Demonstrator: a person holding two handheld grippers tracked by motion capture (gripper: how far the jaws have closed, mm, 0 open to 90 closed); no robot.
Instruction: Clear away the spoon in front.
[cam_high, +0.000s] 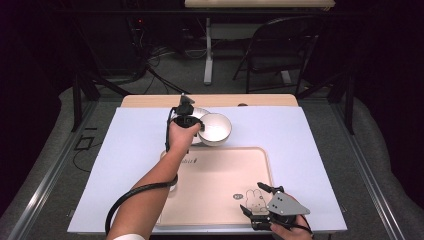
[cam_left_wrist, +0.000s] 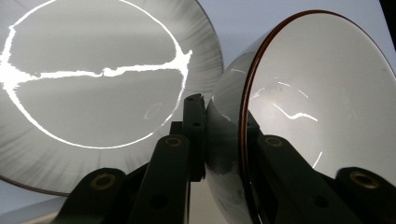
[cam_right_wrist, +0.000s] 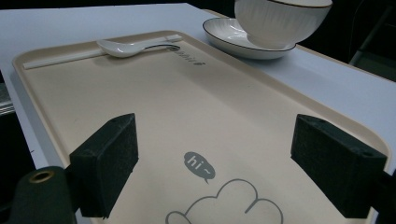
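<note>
Glazed white, the round bowl (cam_high: 216, 128) hangs just above a plate (cam_high: 197, 116) beyond the beige tray (cam_high: 220, 200), pinched by the left gripper (cam_high: 199, 127).

Its jaws clamp the bowl's (cam_left_wrist: 317, 102) thin brown-edged rim; the ribbed plate (cam_left_wrist: 93, 79) gleams behind.

Right gripper's (cam_right_wrist: 229, 163) foam pads stand wide over the smooth tray (cam_right_wrist: 196, 107); a glossy spoon (cam_right_wrist: 126, 47) lies far off.

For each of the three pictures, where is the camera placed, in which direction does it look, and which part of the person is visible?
High view: above the person's side, looking forward and down on the table; both forearms, the left gripper clamped on the bowl, the right gripper over the tray.
Left gripper view: on the left gripper, looking along its jaws, which pinch the bowl's rim; a plate lies behind.
Right gripper view: on the right gripper, looking across the tray between open jaws toward a spoon, bowl and plate.
Shared: bowl, plate.
</note>
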